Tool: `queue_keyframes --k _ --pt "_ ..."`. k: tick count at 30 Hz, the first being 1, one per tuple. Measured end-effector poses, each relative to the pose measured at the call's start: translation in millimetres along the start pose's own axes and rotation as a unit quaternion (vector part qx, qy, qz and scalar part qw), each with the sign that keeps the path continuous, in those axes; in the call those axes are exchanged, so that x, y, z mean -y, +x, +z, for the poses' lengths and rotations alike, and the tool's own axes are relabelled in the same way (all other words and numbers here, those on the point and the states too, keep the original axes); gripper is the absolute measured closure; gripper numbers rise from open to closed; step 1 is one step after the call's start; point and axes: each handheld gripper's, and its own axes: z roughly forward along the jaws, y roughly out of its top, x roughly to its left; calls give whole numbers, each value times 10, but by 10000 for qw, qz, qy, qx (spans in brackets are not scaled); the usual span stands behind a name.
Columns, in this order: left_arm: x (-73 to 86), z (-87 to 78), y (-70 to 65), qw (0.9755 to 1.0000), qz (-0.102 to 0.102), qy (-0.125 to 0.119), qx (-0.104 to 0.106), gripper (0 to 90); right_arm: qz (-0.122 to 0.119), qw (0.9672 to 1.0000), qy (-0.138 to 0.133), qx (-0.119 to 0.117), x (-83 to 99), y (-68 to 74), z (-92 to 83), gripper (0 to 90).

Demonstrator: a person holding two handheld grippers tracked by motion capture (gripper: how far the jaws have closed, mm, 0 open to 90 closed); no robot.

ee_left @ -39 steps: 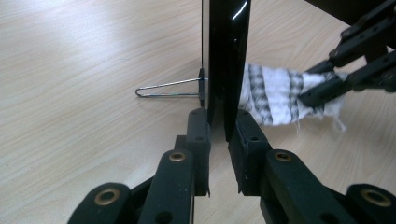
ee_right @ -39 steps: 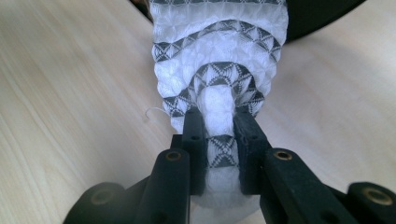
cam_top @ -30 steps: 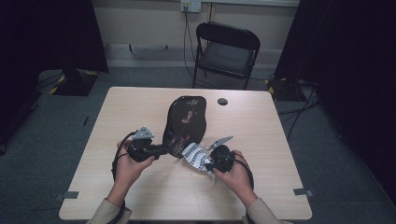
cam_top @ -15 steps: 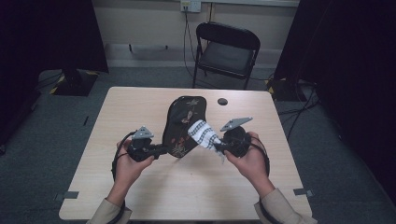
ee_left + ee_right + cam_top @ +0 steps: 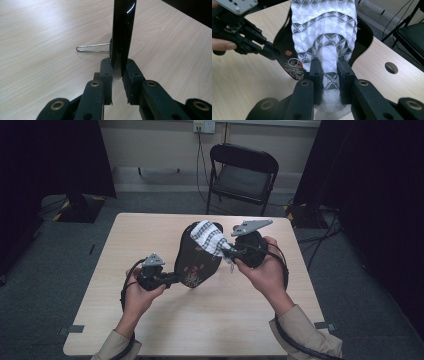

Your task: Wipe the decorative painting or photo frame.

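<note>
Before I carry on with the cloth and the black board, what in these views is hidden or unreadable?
- Far face of the black board: high view, turned away from the camera.
- Board's top: left gripper view, cut off by the upper edge; it shows edge-on.
- Patterned cloth end: right gripper view, runs past the top edge.
- Board's floral print: high view, too small to read.

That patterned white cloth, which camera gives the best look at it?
The right gripper view: the cloth sits close up, its black-and-white weave sharp, pinched between the right hand-held gripper's jaws. The high view shows it small, draped at the dark board's top edge. The left gripper view looks at the board's edge.
</note>
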Motion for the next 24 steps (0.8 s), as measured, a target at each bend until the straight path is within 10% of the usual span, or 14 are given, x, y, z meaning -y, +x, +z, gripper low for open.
queue_keyframes --k 24 --pt "-10 13 7 10000 24 -6 28 787 146 9978 527 -367 446 164 602 773"
